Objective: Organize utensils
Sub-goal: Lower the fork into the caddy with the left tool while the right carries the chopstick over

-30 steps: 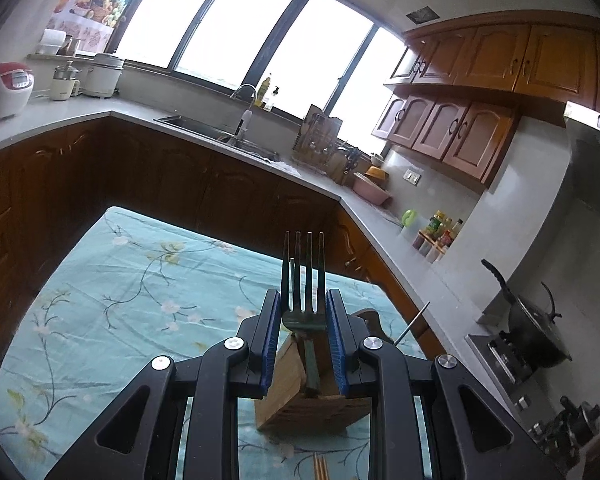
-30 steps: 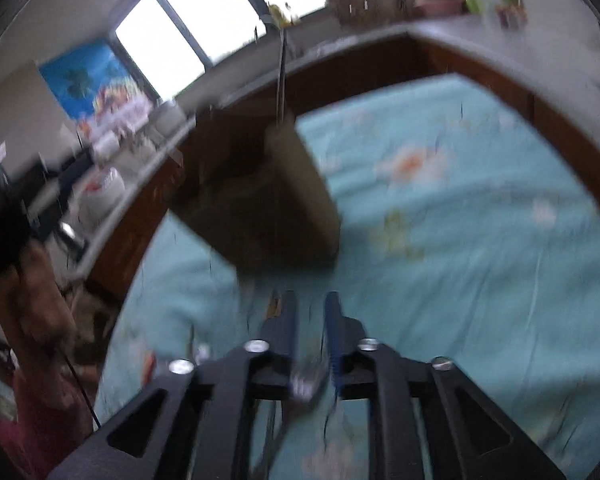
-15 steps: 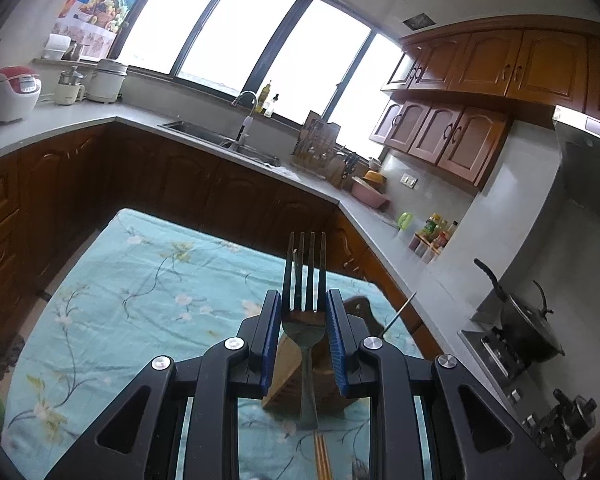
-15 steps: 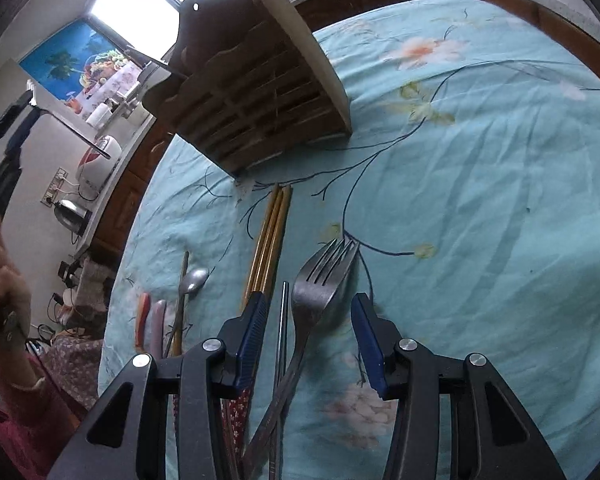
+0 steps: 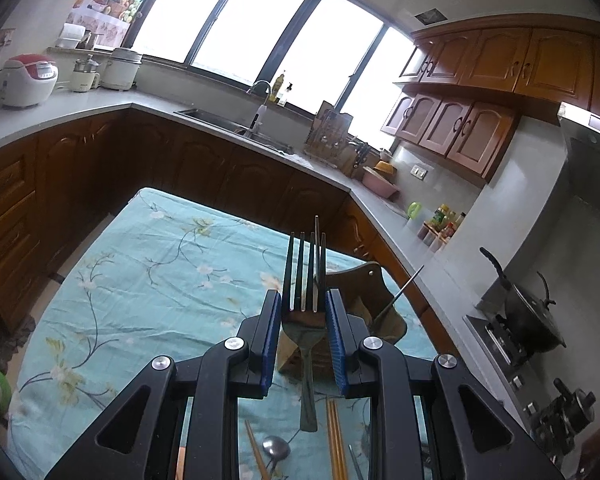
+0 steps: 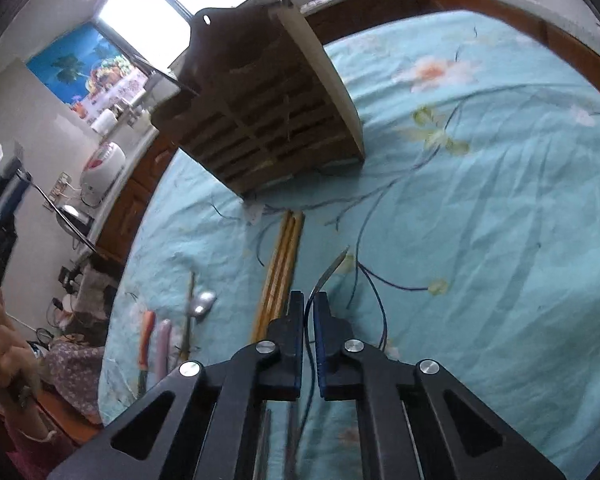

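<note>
Now clamped edge-on in the right gripper (image 6: 309, 316): second fork (image 6: 327, 276), jaws just closing. Left gripper (image 5: 303, 312) grips fork (image 5: 305, 276) tines-up, bound for wooden holder (image 6: 268, 120).

Daylight floods through a broad window (image 5: 260, 36) above a grey worktop (image 5: 100, 104) with a sink (image 5: 224, 120). Dark wooden cabinets (image 5: 100, 168) run beneath; lighter wall cupboards (image 5: 500, 80) hang at right. A floral turquoise tablecloth (image 5: 148, 280) covers the table.
</note>
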A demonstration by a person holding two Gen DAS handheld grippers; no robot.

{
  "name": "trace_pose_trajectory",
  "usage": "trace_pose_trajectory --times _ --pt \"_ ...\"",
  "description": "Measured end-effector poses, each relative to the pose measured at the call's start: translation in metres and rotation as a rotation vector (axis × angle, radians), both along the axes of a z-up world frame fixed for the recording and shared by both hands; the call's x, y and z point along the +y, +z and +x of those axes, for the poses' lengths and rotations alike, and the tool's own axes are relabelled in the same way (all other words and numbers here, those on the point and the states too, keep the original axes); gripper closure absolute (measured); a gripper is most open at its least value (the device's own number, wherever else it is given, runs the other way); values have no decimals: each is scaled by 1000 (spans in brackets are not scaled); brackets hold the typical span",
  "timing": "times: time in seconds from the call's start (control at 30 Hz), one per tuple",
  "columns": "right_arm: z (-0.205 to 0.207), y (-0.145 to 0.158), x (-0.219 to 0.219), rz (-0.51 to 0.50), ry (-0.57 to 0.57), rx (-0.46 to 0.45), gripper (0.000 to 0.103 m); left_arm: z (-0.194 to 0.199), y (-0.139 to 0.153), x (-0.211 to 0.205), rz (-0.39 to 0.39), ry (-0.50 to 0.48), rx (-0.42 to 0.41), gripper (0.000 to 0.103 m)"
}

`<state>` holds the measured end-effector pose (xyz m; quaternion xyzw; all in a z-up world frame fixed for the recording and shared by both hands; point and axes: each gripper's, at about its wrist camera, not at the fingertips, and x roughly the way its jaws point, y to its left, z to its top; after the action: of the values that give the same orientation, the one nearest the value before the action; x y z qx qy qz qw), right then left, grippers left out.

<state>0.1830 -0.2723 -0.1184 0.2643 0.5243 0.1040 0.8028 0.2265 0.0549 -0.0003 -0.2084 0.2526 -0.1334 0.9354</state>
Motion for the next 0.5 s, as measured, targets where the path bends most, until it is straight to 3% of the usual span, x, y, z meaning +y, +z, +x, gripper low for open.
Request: trace_pose_trajectory --times 0.5 --pt "18 75 -18 -30 -78 -243 100 1 8 -6 4 -23 -14 82"
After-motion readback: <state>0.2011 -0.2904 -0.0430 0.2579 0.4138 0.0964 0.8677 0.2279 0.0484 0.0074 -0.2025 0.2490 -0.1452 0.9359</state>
